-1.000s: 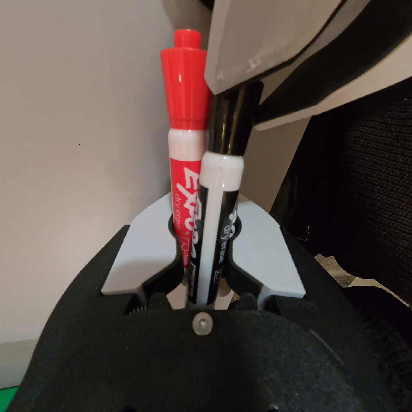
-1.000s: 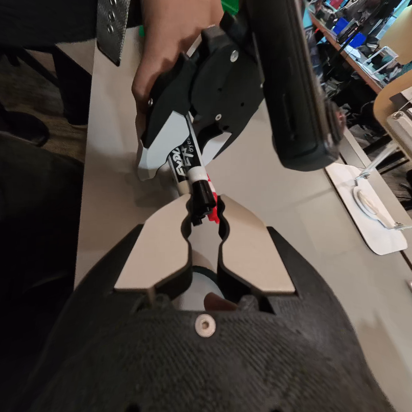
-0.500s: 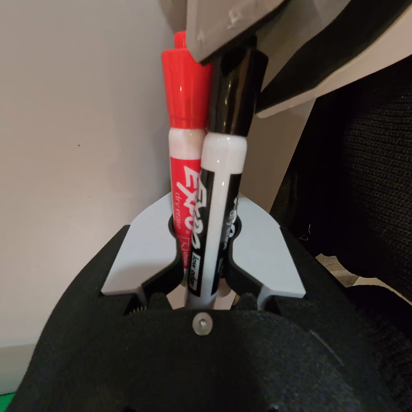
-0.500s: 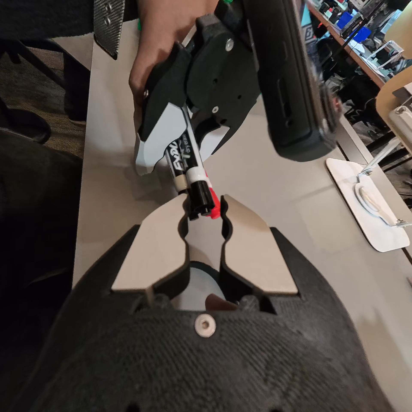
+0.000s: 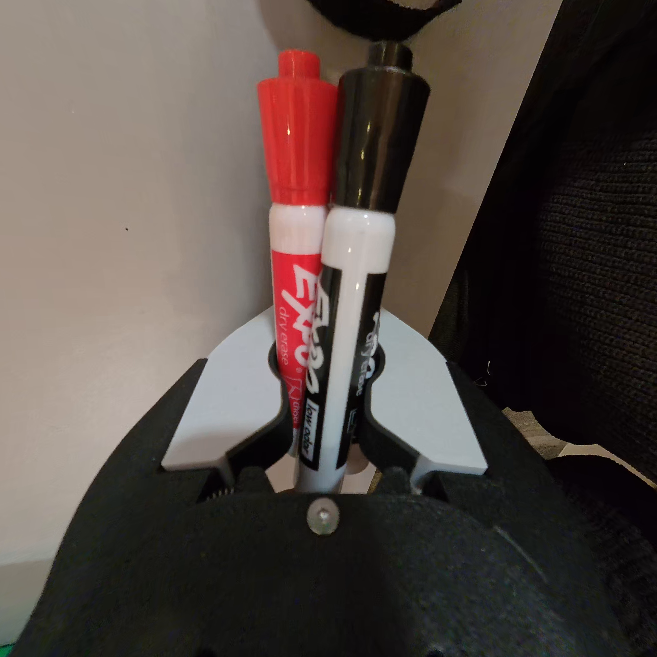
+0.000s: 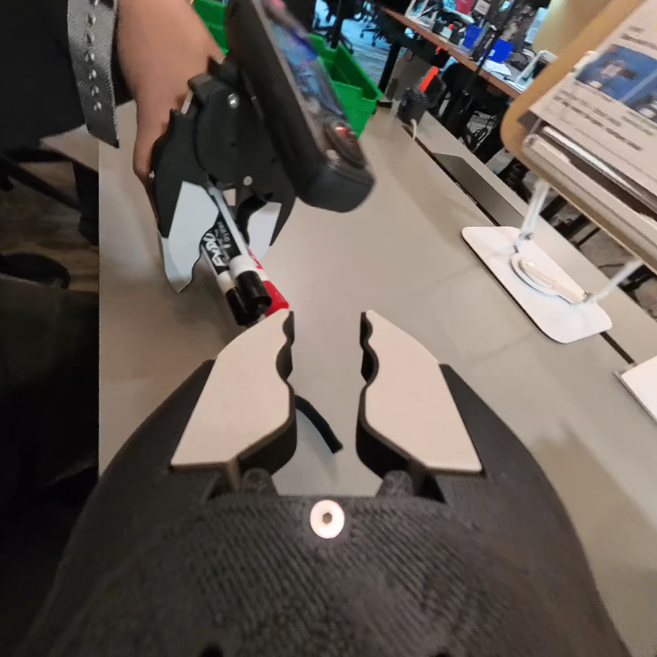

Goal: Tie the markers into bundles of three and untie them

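Observation:
My left gripper (image 5: 325, 337) is shut on a bundle of markers that point forward. In the left wrist view I see a red marker (image 5: 295, 177) and a black marker (image 5: 377, 160) side by side. The right wrist view shows the left gripper (image 6: 222, 270) holding three markers above the table: two black-capped ones (image 6: 252, 288) and the red one (image 6: 275, 297). My right gripper (image 6: 327, 320) is open and empty, its left fingertip just right of the marker caps. A black band (image 6: 320, 423) lies on the table between the right gripper's fingers.
The grey table (image 6: 391, 266) runs away from me. A white stand base (image 6: 533, 284) sits at the right under a holder with printed sheets (image 6: 597, 106). Green bins (image 6: 348, 92) stand at the far end. A person's hand (image 6: 160, 71) holds the left gripper. Some 15 centimeters of space lies between my two pairs of fingers.
My right gripper let go of the black marker's cap, opened and drew back to the right. The black marker now sits level with the red one in the left gripper.

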### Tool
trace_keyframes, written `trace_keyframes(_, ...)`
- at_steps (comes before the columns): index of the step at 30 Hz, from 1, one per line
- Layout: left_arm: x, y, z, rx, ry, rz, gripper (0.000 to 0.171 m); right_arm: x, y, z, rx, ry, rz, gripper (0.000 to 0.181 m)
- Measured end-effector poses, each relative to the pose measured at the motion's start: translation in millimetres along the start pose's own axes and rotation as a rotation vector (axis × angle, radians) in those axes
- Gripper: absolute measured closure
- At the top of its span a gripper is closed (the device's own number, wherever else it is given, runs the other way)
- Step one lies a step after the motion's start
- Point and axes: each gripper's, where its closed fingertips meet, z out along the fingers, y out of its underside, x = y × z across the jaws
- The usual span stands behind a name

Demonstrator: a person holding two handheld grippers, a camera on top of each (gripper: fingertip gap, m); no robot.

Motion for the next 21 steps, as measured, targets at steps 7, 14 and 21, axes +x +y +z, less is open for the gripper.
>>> trace_keyframes(7, 0, 0, 0, 0.007, 0.011, -0.01, 0.128, -7, 51, -8, -0.255, -0.035, 0.32, 0.156)
trace_keyframes(14, 0, -1, 0, 0.002, 0.007, -0.016, 0.128, -50, 72, 15, -0.387, -0.128, 0.702, 0.146)
trace_keyframes(21, 0, -1, 0, 0.0, 0.006, -0.017, 0.128, -55, 68, 20, -0.417, -0.157, 0.425, 0.178)
